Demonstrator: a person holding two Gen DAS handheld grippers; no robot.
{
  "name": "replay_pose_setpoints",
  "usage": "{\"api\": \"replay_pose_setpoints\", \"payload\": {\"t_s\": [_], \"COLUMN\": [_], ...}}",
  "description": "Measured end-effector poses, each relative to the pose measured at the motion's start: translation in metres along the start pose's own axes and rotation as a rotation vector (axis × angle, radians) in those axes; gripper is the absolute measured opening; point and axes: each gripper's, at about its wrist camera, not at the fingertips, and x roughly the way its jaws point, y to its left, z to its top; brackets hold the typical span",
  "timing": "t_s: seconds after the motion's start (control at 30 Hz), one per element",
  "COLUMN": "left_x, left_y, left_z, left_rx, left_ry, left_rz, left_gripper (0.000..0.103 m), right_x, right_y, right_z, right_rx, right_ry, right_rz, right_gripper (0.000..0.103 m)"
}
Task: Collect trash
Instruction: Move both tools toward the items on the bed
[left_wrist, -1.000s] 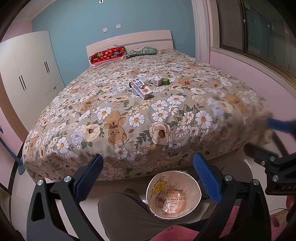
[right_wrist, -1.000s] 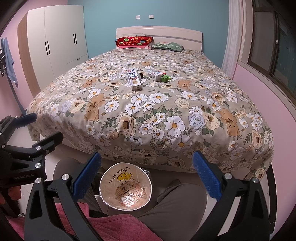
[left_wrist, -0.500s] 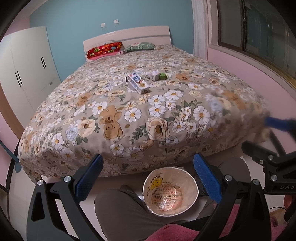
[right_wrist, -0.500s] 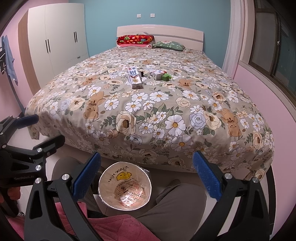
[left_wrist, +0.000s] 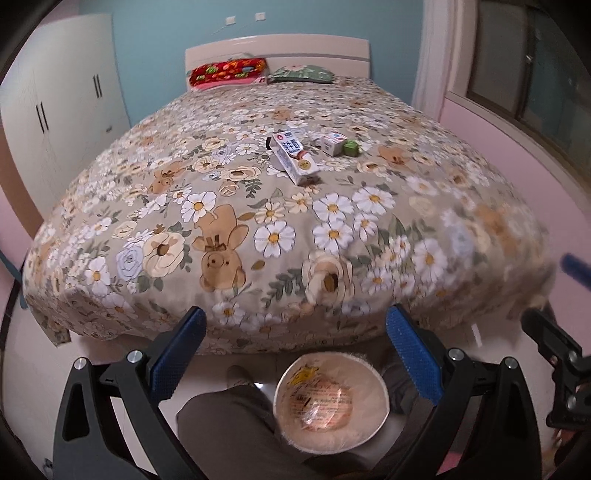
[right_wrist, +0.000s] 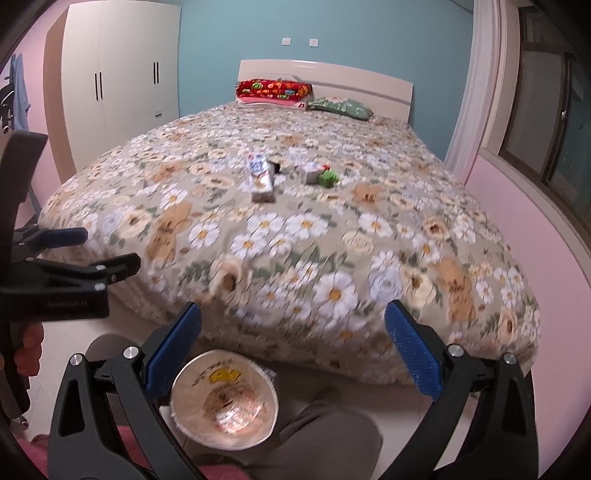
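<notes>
I held my left gripper (left_wrist: 293, 352) and right gripper (right_wrist: 293, 349) spread wide and empty short of the bed (left_wrist: 258, 240), where the milk carton (left_wrist: 295, 157) lay beside a smaller carton (left_wrist: 332, 142).

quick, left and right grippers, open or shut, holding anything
left gripper: open, holding nothing.
right gripper: open, holding nothing.
</notes>
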Motion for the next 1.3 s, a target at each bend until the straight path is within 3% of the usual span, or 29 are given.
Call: {"api": "replay_pose_setpoints", "payload": {"t_s": [0.4,0.5,0.9,1.3], "left_x": [0.082,0.103,0.197,0.286], "left_y": [0.006,0.006,-0.006,-0.004], "left_z": [0.089,0.109,0.168,0.199], "left_rx": [-0.161,-0.196,-0.283,-0.358], "left_ry": [0.055,0.063,0.119,0.172], "left_rz": [0.017,0.029,0.095,0.204], "left_gripper": [0.099,0.099,0.099,0.099], "right_x": [0.074,0.101,0.222,0.374], "right_y": [-0.051,-0.063,-0.101,-0.126], "right_z": [0.082,0.104,0.171,0.204], "right_rx": [-0.011,-0.028,-0.096,-0.129], "right_ry": [-0.022,-0.023,-0.015,0.115], "right_rz": [0.037,0.026,0.134,0.243], "right_gripper": [0.097,0.097,0.097,0.097]}}
